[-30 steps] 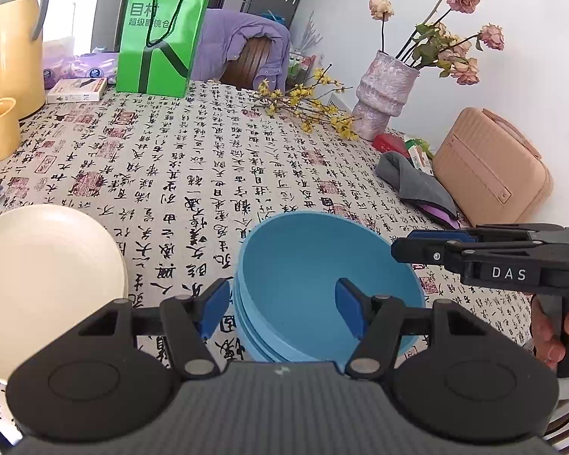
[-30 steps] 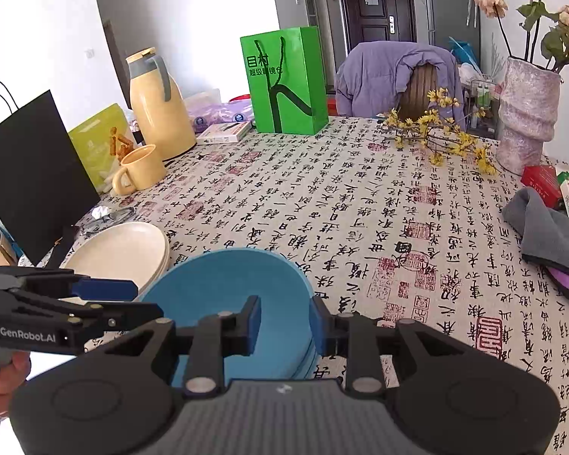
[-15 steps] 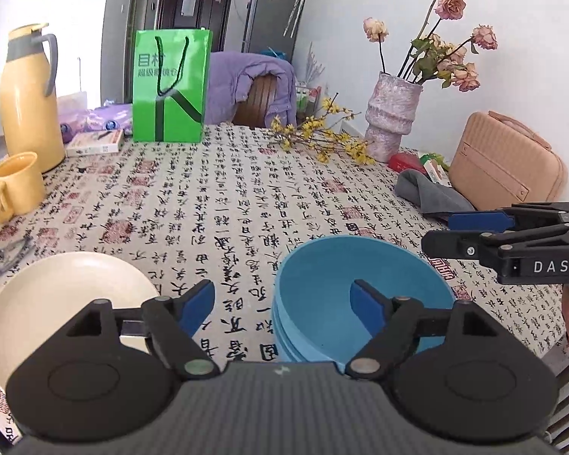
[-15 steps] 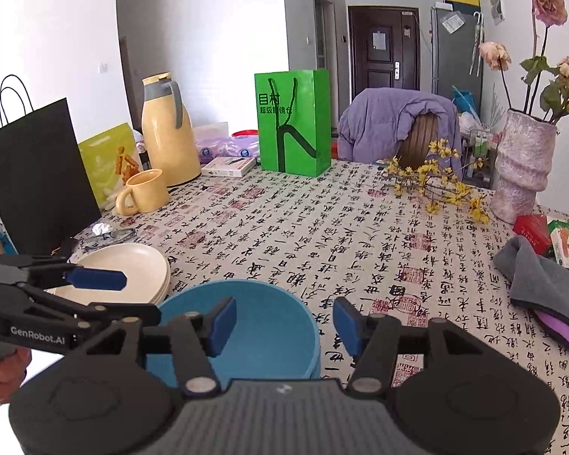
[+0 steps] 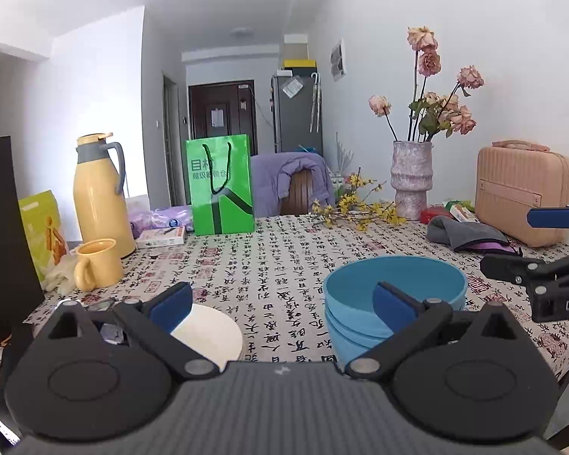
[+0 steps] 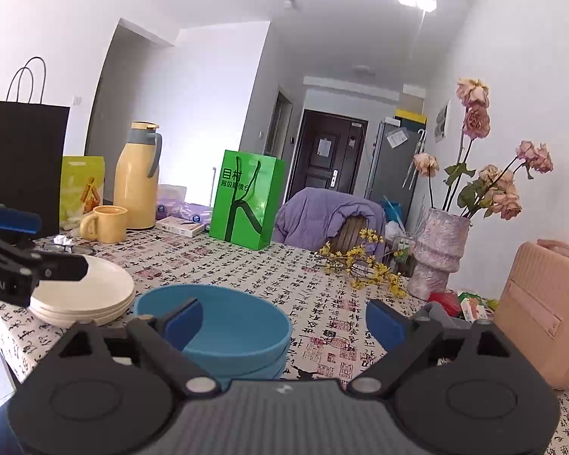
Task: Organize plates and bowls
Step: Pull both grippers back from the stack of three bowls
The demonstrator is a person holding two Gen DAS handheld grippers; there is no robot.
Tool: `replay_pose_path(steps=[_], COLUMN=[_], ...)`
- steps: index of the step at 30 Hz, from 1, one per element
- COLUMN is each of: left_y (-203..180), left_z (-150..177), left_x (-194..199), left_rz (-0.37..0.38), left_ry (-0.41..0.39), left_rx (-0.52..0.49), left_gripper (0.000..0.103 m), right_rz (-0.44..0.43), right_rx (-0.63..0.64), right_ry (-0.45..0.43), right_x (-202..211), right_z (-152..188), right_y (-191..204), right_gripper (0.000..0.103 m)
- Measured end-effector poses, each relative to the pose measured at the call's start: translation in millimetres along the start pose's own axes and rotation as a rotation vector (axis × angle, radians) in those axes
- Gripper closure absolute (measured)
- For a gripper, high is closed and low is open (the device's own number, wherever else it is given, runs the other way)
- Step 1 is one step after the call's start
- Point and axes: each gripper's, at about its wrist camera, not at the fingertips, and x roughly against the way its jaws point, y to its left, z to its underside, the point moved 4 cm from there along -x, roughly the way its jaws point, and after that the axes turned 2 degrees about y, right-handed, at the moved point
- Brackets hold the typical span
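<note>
step: stacked blue plastic bowls (image 5: 394,295) and stacked cream plates (image 6: 91,288) sit nested at surface's near edge; looks finished.
left hand-held gripper (image 5: 280,299): just opened, spread, empty.
right hand-held gripper (image 6: 284,318): same.
next: probably withdraw clear of both stacks.

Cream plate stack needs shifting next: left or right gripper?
Left, likely. The cream plates sit just ahead of the left gripper; the right gripper faces the blue bowls, which stand between it and the plates. Both grippers' jaws have just been opening, nothing between them.
</note>
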Motion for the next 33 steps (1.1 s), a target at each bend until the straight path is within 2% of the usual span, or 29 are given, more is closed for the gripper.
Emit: replay_pose_path(steps=[6, 14, 21, 33], left_y=[3.5, 9.4, 12.3, 12.6], left_z=[29.6, 70.6, 84.1, 84.0], left_x=[44.9, 81.0, 88.6, 82.3], left_rz=[-0.05, -0.078, -0.058, -0.054], left_ry=[-0.056, -0.016, 0.012, 0.033], left_rx=[0.033, 0.072, 0.073, 0.088], left_gripper=[0.0, 0.0, 0.0, 0.0], right_rz=[-0.034, -0.051, -0.038, -0.036], right_rx=[-0.05, -0.153, -0.197, -0.234], right_ry=[-0.024, -0.042, -0.003, 0.018], right_x=[42.3, 84.2, 89.9, 82.4], right_z=[21.7, 62.4, 91.5, 93.7], right_y=[21.2, 42.8, 59.0, 56.2], right_gripper=[0.008, 0.008, 0.008, 0.008])
